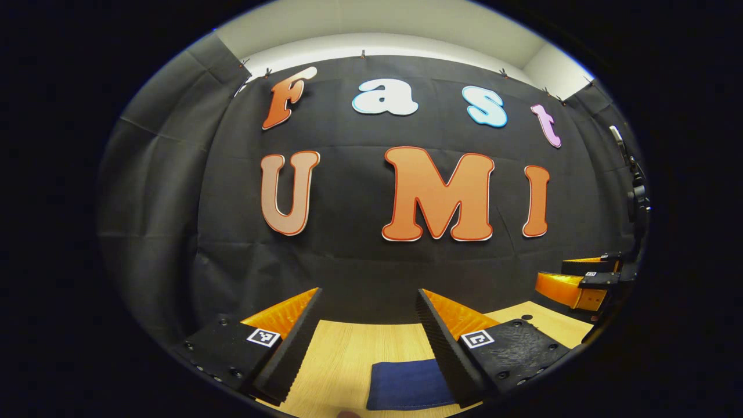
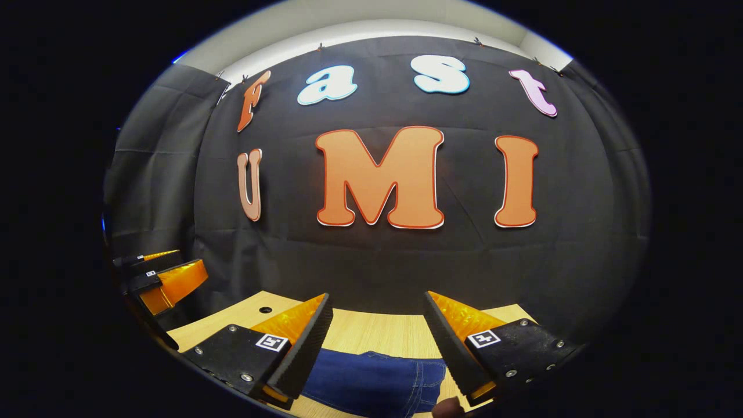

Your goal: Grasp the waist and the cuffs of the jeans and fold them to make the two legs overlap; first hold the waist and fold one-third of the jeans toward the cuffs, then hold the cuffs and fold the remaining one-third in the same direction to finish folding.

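Jeans (image 2: 377, 383) lie flat on the pale wooden bench (image 2: 377, 331), a patch of blue denim with seam stitching showing at the near edge of the bench in the right gripper view. The right gripper (image 2: 377, 342) hangs above the jeans with its fingers (image 2: 305, 348) spread wide apart, nothing between them and neither one touching the cloth. In the left gripper view the jeans (image 1: 406, 383) appear as a darker blue fold, lying on the bench (image 1: 348, 348) just beside the inner face of one finger (image 1: 441, 342) (whether it brushes the denim I cannot tell). The left gripper (image 1: 368, 337) is likewise wide open and holds nothing. Each gripper can be seen from the other's camera: the right one (image 1: 586, 278) off to the far side of the jeans, above the bench corner, and the left one (image 2: 157, 278) at the opposite side, both raised off the bench. Behind the jeans stands the booth's black cloth wall (image 2: 377, 261).
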